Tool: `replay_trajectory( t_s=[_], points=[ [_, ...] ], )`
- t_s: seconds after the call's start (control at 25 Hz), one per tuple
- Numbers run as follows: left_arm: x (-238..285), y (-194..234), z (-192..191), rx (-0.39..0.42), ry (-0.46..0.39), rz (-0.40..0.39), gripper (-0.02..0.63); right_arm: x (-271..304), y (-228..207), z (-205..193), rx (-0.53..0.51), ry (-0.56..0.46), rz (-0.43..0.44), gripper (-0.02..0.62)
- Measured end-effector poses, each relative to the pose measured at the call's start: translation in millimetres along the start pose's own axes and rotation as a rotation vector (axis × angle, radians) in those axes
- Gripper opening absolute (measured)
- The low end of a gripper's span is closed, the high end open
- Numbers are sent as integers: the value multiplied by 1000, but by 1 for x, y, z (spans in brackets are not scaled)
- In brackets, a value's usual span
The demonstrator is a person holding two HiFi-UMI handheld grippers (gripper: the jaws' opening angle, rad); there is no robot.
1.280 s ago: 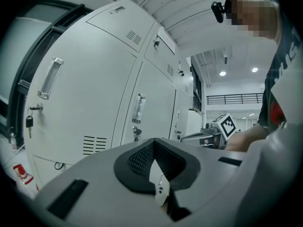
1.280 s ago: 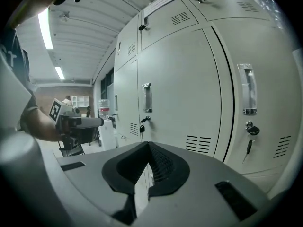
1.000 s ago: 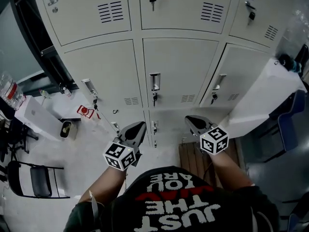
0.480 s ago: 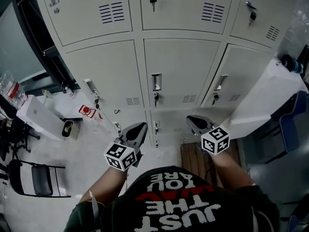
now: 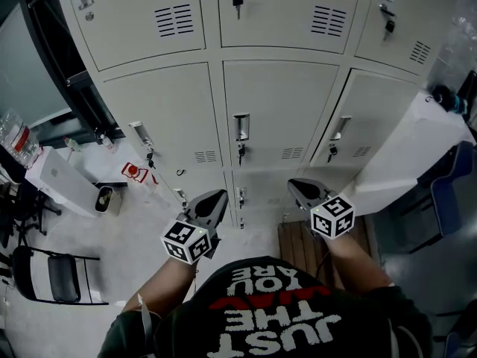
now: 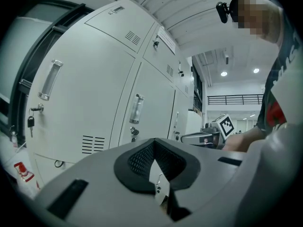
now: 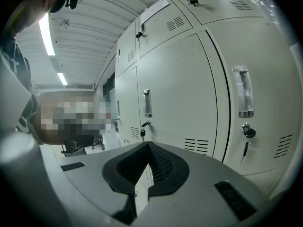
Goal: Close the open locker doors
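As we look steeply down the bank of pale grey lockers (image 5: 156,118), the far left holds clutter that we can only partly read. There are clear bottles (image 5: 16,142) cut by the frame edge, a white box (image 5: 56,179), a dark folding chair (image 5: 59,278) and a small red tag (image 5: 132,171) whose print is too small to make out.

Next comes the left gripper (image 5: 212,200), held in front of the lowest doors and apart from them. Its own view shows the jaws drawn together at the tips with nothing between them. Only a sliver of locker shows through the slit behind.

The middle door (image 5: 279,103) sits flush and closed. It carries a clear handle (image 5: 239,127) with a key (image 5: 239,153) hanging below it.

The right gripper (image 5: 301,189) tips slightly downward above a slatted wooden board (image 5: 297,248), which our arm half covers. Its jaws are also pressed together and empty, and its view looks along closed doors.

At the far right is the open locker door (image 5: 406,151), a white panel swung out from the right-hand column towards us. It is just beside the right gripper and not touching it. We cannot tell which compartment it belongs to, since its hinge side is lost behind the marker cube. A dark object on its far edge is too small to identify, and a blue chair (image 5: 449,192) is partly hidden behind it.
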State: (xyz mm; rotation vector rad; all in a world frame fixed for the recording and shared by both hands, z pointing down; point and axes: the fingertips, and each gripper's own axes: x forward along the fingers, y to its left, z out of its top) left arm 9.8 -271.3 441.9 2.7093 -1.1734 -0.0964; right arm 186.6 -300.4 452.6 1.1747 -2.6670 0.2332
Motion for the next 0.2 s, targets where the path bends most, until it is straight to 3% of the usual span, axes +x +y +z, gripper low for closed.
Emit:
replay_trajectory(
  t_s=[0.2],
  points=[
    [-1,-2,-1,-4,3,-2,8,-1,2,1,-4,-2,4,34]
  ],
)
